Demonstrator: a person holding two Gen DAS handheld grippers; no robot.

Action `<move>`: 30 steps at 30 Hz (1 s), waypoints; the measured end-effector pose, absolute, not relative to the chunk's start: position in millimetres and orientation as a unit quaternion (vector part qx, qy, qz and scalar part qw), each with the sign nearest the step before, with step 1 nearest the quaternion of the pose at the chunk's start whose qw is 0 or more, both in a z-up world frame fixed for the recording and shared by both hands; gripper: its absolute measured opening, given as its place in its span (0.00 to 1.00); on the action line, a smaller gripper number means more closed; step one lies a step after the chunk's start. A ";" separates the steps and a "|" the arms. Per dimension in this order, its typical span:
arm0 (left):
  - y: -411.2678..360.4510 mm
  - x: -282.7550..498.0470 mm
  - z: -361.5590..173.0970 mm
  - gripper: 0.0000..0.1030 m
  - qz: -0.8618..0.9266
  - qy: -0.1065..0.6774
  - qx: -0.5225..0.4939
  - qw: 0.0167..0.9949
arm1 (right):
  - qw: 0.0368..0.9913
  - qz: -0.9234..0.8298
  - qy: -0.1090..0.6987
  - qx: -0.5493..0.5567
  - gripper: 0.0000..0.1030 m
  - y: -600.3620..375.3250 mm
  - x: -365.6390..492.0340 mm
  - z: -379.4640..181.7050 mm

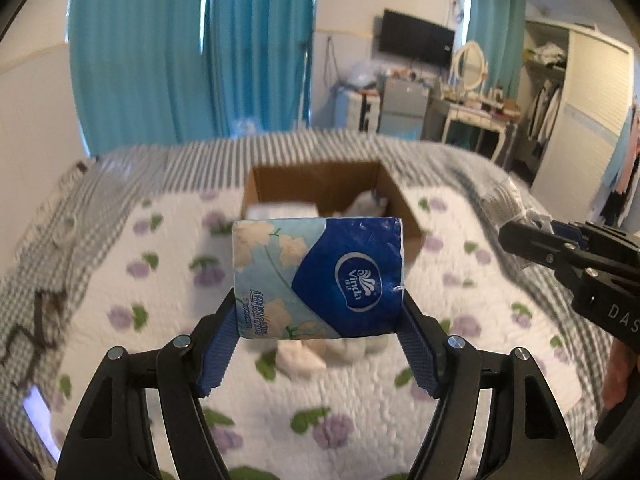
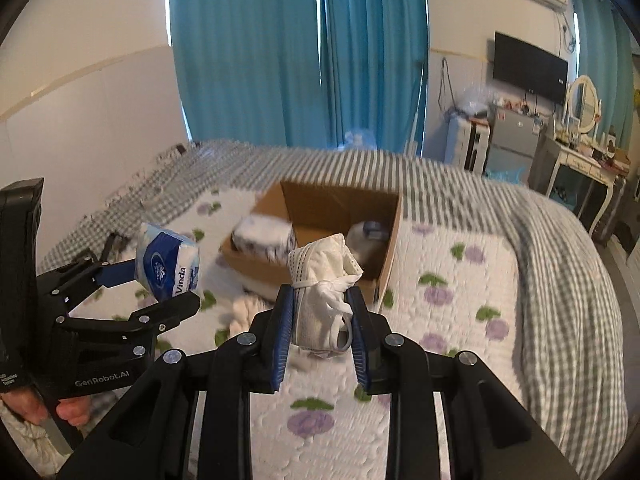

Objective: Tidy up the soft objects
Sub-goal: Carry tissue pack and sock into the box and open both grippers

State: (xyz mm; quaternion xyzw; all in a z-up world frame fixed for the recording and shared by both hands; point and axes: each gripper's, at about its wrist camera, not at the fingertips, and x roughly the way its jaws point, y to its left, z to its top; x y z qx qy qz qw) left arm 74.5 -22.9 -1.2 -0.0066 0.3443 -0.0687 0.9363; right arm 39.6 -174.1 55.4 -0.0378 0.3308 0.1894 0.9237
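Both views are motion-blurred, so the contents of the open brown cardboard box [image 2: 344, 216] read only in part. Against its left inner wall lies a white wrapped pack with dark print [image 2: 262, 236]; in its right rear corner sits a pale rounded item with a bluish top [image 2: 370, 238], identity unclear. In the left wrist view the box [image 1: 320, 184] is partly hidden behind the held pack, and only blurred white shapes show inside.

The left gripper [image 1: 318, 316] is clamped on a blue and pale-blue plastic-wrapped Vinda tissue pack [image 1: 320, 278], held in the air in front of the box; from the right wrist view that pack [image 2: 168, 266] hangs left of the box, clear of the quilt.

The right gripper [image 2: 320, 320] is clamped on a white cloth bundle tied with a white band [image 2: 324, 292], just in front of the box's near wall. Its lower end is cut off behind the fingers.

On the white quilt with purple flowers [image 2: 448, 288], a white soft lump [image 2: 244, 308] lies near the box's front left corner, too blurred to identify.
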 end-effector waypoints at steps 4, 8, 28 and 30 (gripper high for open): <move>-21.2 93.1 20.1 0.70 -0.072 0.318 -0.003 0.945 | 0.933 0.183 0.308 -0.038 0.25 -175.6 58.5 80.8; -15.1 124.9 36.3 0.70 -0.077 0.300 -0.009 0.951 | 0.936 0.185 0.297 -0.039 0.25 -171.4 87.8 95.0; -13.8 287.3 -50.1 0.70 -0.069 0.384 0.044 0.920 | 0.902 0.181 0.391 -0.001 0.25 -151.2 274.8 -8.3; -17.3 290.4 -56.7 0.71 -0.072 0.383 0.052 0.919 | 0.902 0.181 0.391 0.004 0.25 -154.2 279.8 -15.1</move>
